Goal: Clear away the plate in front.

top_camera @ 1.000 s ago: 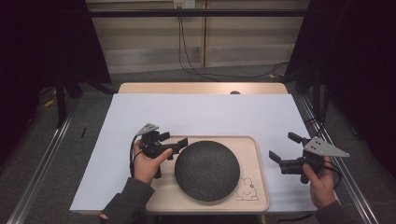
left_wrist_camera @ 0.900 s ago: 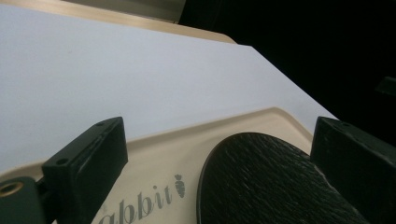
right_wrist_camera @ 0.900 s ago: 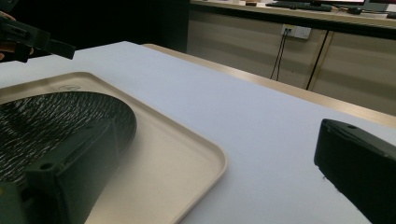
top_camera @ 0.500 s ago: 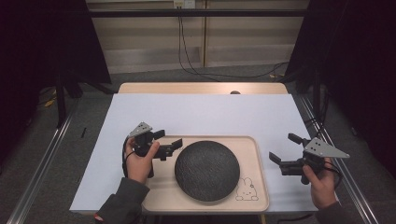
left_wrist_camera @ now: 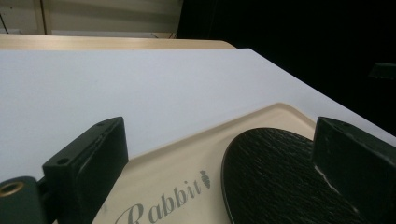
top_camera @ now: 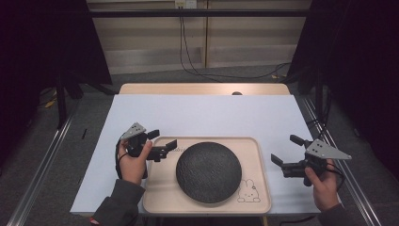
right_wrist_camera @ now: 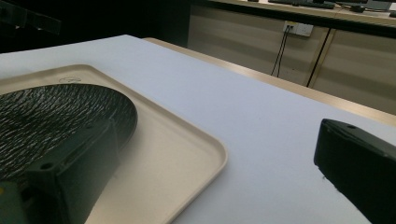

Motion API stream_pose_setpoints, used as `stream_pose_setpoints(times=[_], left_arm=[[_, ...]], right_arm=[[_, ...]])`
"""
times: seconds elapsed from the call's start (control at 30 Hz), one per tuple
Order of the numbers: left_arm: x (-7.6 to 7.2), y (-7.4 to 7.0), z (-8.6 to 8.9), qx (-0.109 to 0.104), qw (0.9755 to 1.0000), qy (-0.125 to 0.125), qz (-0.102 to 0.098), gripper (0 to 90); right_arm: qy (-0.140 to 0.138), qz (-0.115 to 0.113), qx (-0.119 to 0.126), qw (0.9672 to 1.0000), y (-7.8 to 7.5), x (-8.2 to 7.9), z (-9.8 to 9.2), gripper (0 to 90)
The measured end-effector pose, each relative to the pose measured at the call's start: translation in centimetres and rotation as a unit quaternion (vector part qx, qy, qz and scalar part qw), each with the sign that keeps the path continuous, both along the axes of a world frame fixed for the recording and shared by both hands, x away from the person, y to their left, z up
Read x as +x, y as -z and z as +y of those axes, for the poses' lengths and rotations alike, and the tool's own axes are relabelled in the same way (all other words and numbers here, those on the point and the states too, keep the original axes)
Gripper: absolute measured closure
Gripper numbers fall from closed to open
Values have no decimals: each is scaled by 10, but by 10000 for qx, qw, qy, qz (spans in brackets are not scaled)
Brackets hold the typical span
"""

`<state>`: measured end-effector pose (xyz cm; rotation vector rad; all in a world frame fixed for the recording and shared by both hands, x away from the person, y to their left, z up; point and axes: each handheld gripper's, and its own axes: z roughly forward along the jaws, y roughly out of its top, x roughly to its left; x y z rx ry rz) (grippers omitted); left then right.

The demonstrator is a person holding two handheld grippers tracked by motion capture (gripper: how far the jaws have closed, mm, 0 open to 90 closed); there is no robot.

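Near edge, high view: both forearms enter from the bottom. The left gripper (top_camera: 162,144) sits at the tray's left rim, jaws spread wide, empty, aimed toward the black plate (top_camera: 209,171). The right gripper (top_camera: 287,150) hangs over the white table cover (top_camera: 207,113) just off the tray's right rim, jaws also wide, holding nothing.

The beige tray (top_camera: 155,188) lies at the near middle of the table. The plate, round, dark and rough-textured, rests flat in the tray's centre, with a rabbit print (top_camera: 248,191) beside its near-right edge.

Left gripper view: the plate (left_wrist_camera: 275,177) lies partly between the two jaws, its rim not touched; the "Rabbit" lettering (left_wrist_camera: 163,200) shows on the tray floor. Right gripper view: the plate (right_wrist_camera: 51,116) and the tray rim (right_wrist_camera: 210,158) lie to the left, apart from the jaws.

Judgement: neither gripper has a grip on plate or tray. Step in hand looks like the left gripper's approach to the plate rim. The next move calls for lowering one jaw under the rim, a shallow lip, then closing firmly. The right gripper could steady the tray.

Far: bare cover, wooden table edge (top_camera: 202,88).
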<state>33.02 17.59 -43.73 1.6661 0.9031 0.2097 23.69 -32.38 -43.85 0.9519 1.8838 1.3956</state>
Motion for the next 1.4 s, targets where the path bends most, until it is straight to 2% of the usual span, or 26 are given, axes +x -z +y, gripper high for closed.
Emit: stream_pose_setpoints(times=[0.4,0.57,0.67,1.0,1.03,1.23,1.4], left_arm=[[1,-1,17,3,9998,-178,-78,46],[1,0,25,-35,9998,-159,-144,47],[2,-1,30,15,9996,-195,-200,48],[3,-1,48,-32,9987,-473,-206,52],[3,-1,51,31,9986,-482,-228,52],[2,-2,60,72,9979,-539,-345,52],[2,-1,64,111,9976,-591,-348,51]], right_arm=[[-10,10,-17,10000,0,-1,0,0],[16,7,5,10000,0,-1,0,0],[-3,10,8,10000,-1,-1,-1,0],[8,0,-18,10000,-1,0,-1,0],[15,0,-22,10000,-1,0,-1,0],[33,7,-75,10000,0,0,0,0],[34,28,-127,9999,1,1,0,0]])
